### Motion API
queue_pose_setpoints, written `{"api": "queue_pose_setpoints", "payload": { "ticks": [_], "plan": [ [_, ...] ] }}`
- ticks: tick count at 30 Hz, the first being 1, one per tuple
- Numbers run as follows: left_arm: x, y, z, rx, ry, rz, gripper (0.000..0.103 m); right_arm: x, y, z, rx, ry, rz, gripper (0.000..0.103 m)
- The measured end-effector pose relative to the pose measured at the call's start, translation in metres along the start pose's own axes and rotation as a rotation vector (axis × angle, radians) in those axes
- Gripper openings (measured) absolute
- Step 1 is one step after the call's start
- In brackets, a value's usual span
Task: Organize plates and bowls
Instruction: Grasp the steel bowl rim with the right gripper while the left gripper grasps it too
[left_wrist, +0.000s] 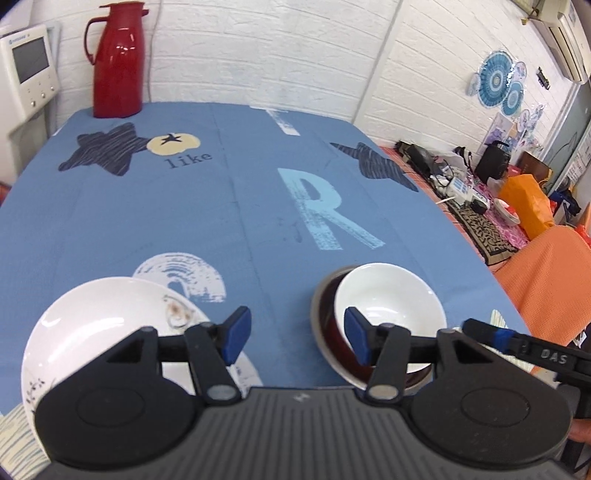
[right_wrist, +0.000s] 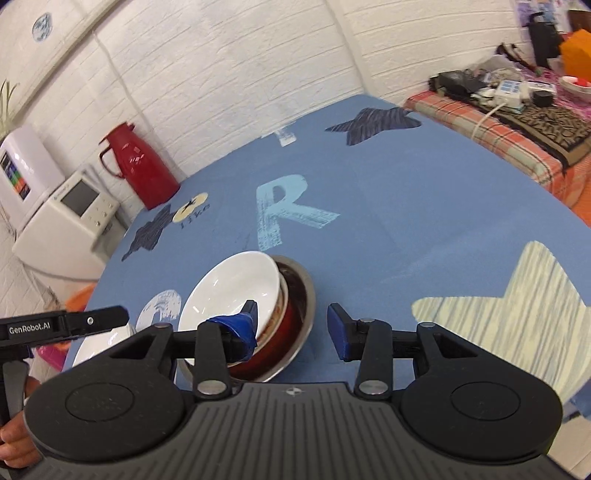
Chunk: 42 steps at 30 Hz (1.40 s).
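While the left gripper (left_wrist: 295, 334) is held wide and empty between the plates (left_wrist: 92, 332) and the white bowl (left_wrist: 391, 299) nested tilted in the metal bowl (left_wrist: 321, 325), the right gripper (right_wrist: 291, 325), also wide, should be lowered squarely over that white rim.

Each camera sits just behind its own tool and looks forward and down along the fingers, close over the near edge of the bench (left_wrist: 184, 206), and both views share the white bowl (left_wrist: 391, 302) (right_wrist: 236, 288), red jug (left_wrist: 117, 59) (right_wrist: 142, 173) and brick wall.
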<state>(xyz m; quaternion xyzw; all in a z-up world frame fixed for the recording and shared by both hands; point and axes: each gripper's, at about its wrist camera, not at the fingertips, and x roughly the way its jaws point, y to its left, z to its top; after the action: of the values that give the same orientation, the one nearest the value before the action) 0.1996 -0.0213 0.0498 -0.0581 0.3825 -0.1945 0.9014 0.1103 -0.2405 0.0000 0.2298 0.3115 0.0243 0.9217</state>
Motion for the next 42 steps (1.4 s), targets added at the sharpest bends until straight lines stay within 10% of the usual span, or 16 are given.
{"api": "queue_pose_setpoints", "payload": {
  "ticks": [5, 15, 23, 42],
  "plan": [
    [0.005, 0.001, 0.001, 0.017, 0.0, 0.064, 0.055, -0.003, -0.009, -0.002, 0.172, -0.033, -0.153, 0.026],
    [0.02, 0.002, 0.01, 0.125, 0.037, 0.099, 0.056, 0.019, -0.03, 0.0, 0.251, 0.129, -0.089, 0.027],
    [0.057, 0.034, 0.048, 0.136, 0.292, -0.077, 0.056, 0.025, -0.034, 0.003, 0.27, 0.171, -0.066, 0.028],
    [0.103, 0.008, 0.042, 0.186, 0.407, -0.136, 0.057, 0.03, -0.033, 0.007, 0.246, 0.195, -0.073, 0.029]
  ]
}}
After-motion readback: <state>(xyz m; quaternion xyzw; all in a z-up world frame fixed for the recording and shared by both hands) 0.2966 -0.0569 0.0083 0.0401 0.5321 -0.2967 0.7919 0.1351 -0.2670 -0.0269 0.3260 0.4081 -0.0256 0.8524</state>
